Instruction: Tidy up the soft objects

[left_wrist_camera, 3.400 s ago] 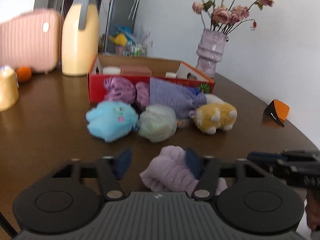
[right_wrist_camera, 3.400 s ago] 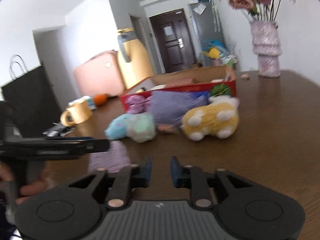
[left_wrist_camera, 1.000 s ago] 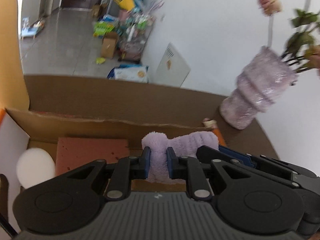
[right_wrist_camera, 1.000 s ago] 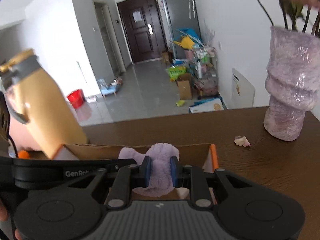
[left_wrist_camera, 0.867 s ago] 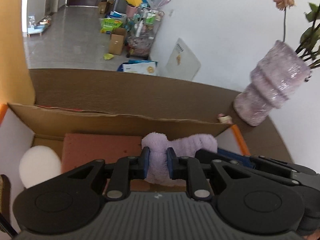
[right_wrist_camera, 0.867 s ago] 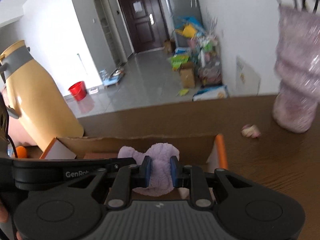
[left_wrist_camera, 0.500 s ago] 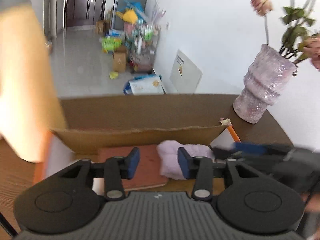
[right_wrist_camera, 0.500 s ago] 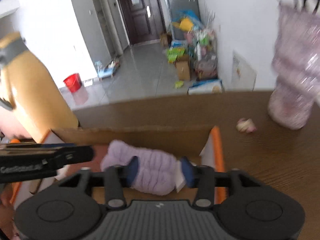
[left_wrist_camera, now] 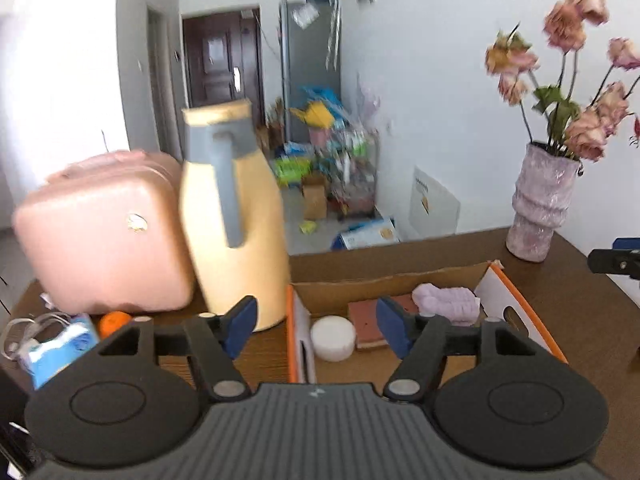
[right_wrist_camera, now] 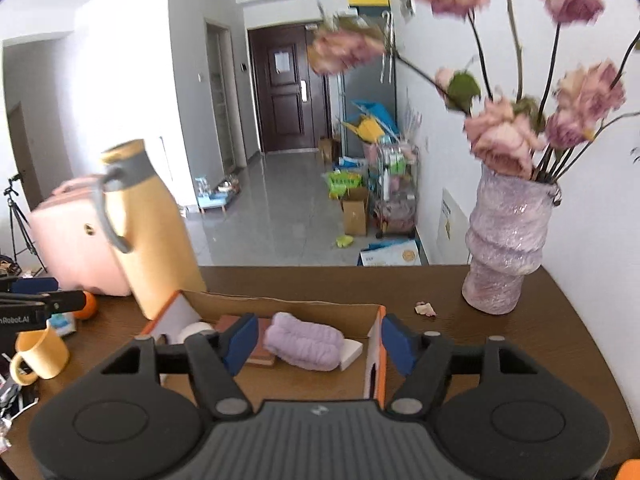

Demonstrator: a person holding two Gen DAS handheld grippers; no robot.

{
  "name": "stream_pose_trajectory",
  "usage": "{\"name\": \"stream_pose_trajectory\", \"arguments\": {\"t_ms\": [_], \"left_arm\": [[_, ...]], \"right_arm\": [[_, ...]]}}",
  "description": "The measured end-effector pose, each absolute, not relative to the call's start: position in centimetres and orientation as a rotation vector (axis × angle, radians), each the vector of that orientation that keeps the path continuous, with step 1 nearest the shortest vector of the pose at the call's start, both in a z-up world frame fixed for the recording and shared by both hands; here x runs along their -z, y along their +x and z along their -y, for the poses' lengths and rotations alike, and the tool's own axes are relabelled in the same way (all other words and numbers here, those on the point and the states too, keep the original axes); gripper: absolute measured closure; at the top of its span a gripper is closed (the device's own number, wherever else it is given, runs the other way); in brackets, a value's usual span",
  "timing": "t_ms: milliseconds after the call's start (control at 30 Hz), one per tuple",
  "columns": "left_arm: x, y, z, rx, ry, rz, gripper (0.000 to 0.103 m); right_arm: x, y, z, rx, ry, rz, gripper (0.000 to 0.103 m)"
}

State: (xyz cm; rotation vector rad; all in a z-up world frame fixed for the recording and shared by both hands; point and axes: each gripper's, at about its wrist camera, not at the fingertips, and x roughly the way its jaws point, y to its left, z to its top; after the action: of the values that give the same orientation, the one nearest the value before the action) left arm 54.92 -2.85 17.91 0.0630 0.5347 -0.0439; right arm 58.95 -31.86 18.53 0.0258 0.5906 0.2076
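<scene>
Both tongs, left (left_wrist_camera: 316, 326) and right (right_wrist_camera: 316, 338), were opening empty because I had released the fluffy lilac cloth bundle (right_wrist_camera: 304, 340) inside the orange-edged cardboard box (right_wrist_camera: 378, 350).

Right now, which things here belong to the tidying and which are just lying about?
Belongs to the job:
- purple plush cloth, lying in the box
- cardboard box
- left claw and right claw, both opening, nothing between them

Lying about:
- yellow jug
- pink case
- flower vase
- yellow mug
</scene>
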Motion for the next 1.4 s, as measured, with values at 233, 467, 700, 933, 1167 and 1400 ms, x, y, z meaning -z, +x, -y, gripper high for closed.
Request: {"name": "stream_pose_trajectory", "arguments": {"t_ms": [233, 467, 700, 933, 1167, 1400], "left_arm": [[-13.4, 44.2, 0.7, -0.039, 0.048, -0.345, 0.023], [-9.2, 31.0, 0.1, -0.098, 0.064, -0.212, 0.012], [-5.0, 19.9, 0.6, -0.077, 0.069, -0.201, 0.009], [-2.4, 14.9, 1.6, -0.024, 0.076, -0.244, 0.007], [-1.8, 16.4, 2.0, -0.013, 0.067, -0.267, 0.005], [-1.0, 20.2, 1.5, -0.012, 0.055, -0.322, 0.005]], "right_arm": [[-18.7, 49.3, 31.1, -0.198, 0.013, -0.406, 0.022], [-14.3, 37.6, 31.3, -0.197, 0.0, -0.247, 0.014], [-7.8, 25.3, 30.9, -0.178, 0.026, -0.164, 0.011], [-2.8, 16.5, 31.3, -0.185, 0.113, -0.227, 0.011], [-1.4, 15.0, 30.6, -0.201, 0.096, -0.245, 0.011], [-1.0, 17.6, 29.9, -0.213, 0.076, -0.284, 0.011]]}}
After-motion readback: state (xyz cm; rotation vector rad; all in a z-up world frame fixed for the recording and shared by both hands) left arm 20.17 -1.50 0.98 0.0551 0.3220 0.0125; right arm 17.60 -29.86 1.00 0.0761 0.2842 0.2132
